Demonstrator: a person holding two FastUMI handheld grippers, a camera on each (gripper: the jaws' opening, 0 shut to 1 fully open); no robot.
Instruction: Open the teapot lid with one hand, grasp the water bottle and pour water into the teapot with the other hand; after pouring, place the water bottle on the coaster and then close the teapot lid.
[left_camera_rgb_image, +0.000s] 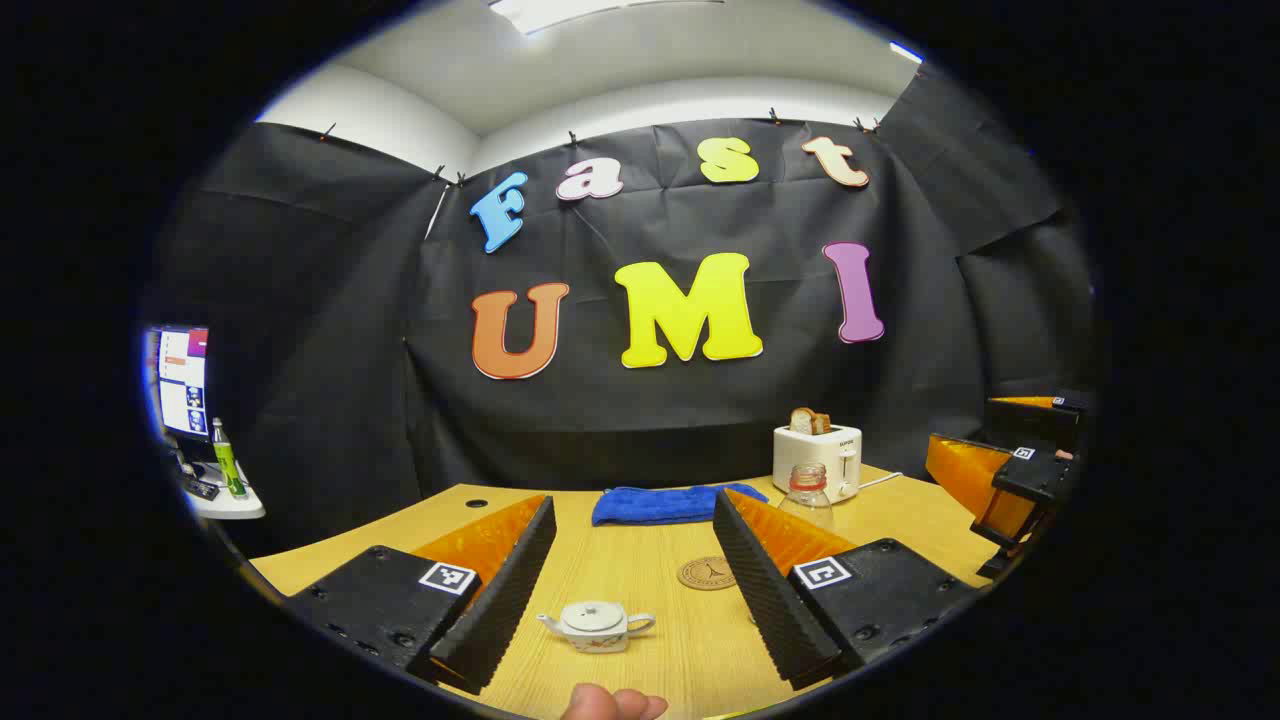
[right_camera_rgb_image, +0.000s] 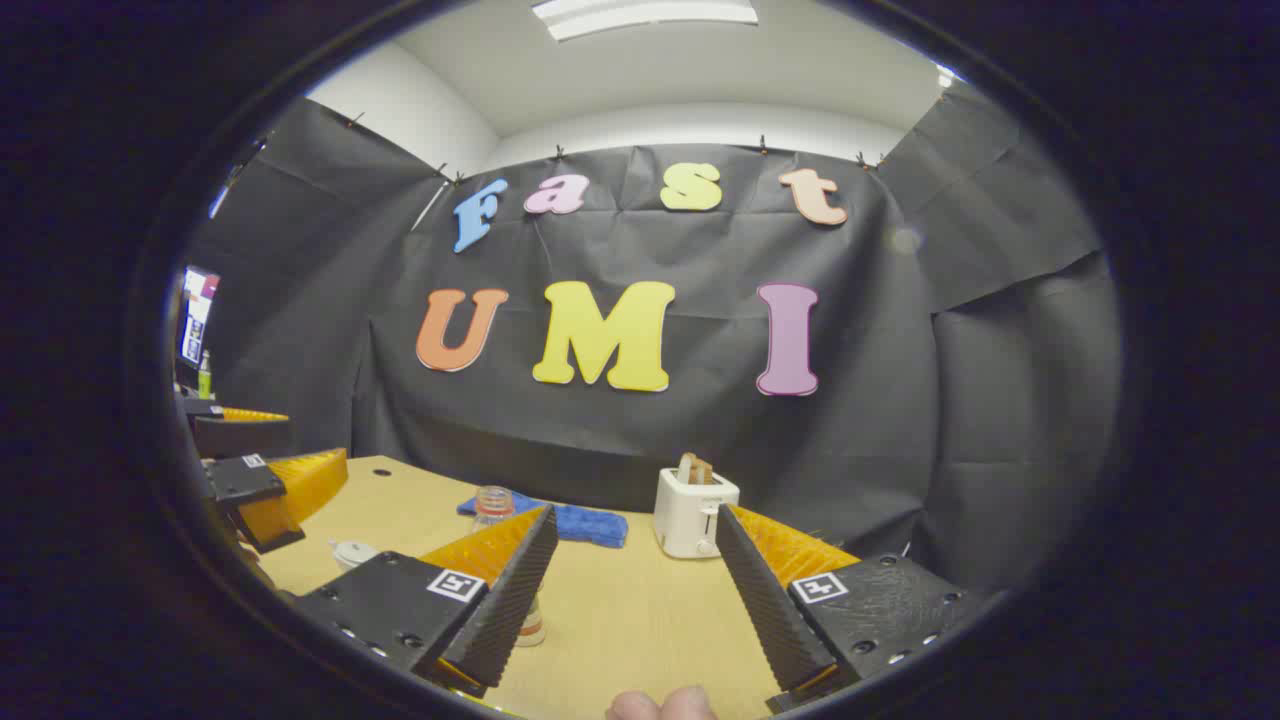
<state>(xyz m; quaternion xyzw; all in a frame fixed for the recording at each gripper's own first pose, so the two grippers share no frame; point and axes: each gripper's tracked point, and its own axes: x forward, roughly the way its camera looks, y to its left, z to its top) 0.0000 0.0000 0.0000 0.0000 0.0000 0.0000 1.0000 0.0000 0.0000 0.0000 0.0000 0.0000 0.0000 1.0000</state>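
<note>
- Left gripper (left_camera_rgb_image: 635, 590) hangs above the bench (left_camera_rgb_image: 640, 560) with its fingers spread wide apart, nothing in them.
- The teapot (left_camera_rgb_image: 596, 626) sits on the bench right between those two fingers, down near their bases, lid on, spout pointing toward the left finger.
- The coaster (left_camera_rgb_image: 706, 573) lies flat a bit farther out, just inside the right finger and apart from the teapot.
- The water bottle (left_camera_rgb_image: 808, 494) stands upright past the right finger's tip, partly hidden behind it, just in front of the toaster (left_camera_rgb_image: 818, 458).
- A blue cloth (left_camera_rgb_image: 672, 503) lies beyond the gap between the fingers, near the far edge.
- Right gripper (right_camera_rgb_image: 632, 590) also has its fingers wide apart and empty, over bare bench.
- In the right gripper view the bottle is tucked behind the left finger, so only its top and base peek out; the toaster stands beyond the gap, close to the right finger's tip.
</note>
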